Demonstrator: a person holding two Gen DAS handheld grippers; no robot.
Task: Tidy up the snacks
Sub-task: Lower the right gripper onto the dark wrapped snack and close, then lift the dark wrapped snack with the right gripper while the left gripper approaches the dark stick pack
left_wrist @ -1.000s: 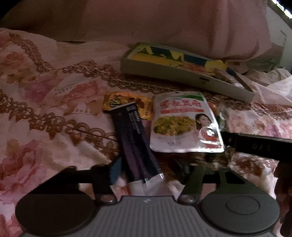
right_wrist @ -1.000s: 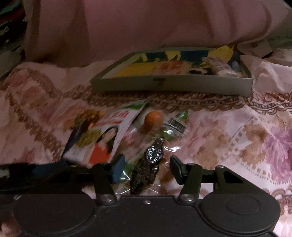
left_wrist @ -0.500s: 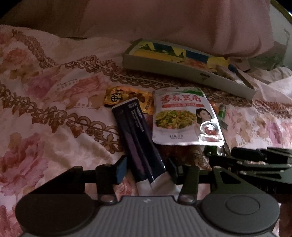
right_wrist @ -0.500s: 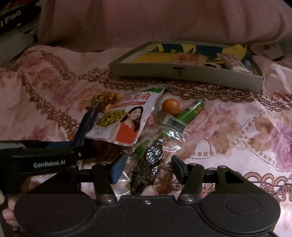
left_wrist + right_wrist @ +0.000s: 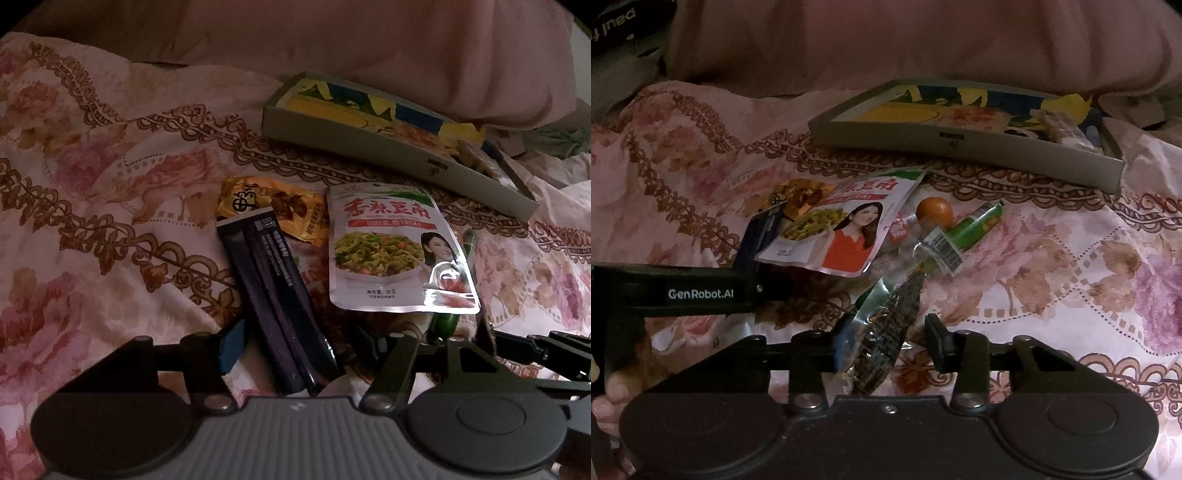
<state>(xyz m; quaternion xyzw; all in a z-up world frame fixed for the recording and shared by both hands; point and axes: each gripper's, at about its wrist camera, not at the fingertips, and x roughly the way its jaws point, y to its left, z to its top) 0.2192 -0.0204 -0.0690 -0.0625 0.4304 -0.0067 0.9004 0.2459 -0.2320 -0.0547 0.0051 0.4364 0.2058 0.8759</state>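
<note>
Snacks lie in a pile on a floral bedspread. My left gripper (image 5: 299,341) is open around the near end of a long dark stick packet (image 5: 271,295); its jaws do not touch it. Beside the packet lie a yellow sachet (image 5: 273,206) and a white pouch with a woman's picture (image 5: 391,251). My right gripper (image 5: 886,341) is open around a clear-wrapped dark snack (image 5: 890,325), whose wrapper meets the left finger. Farther off lie the white pouch (image 5: 842,229), an orange ball (image 5: 934,210) and a green tube (image 5: 975,225).
A shallow grey box (image 5: 399,151) with colourful lining holds a few items at the back, and it also shows in the right wrist view (image 5: 960,142). A pink quilt (image 5: 332,44) rises behind it. The left gripper's body (image 5: 683,291) crosses the right view's left side.
Both grippers have moved slightly forward over the pile. The right gripper's jaws have drawn closer around the dark wrapped snack. The left jaws stay open around the stick packet.
</note>
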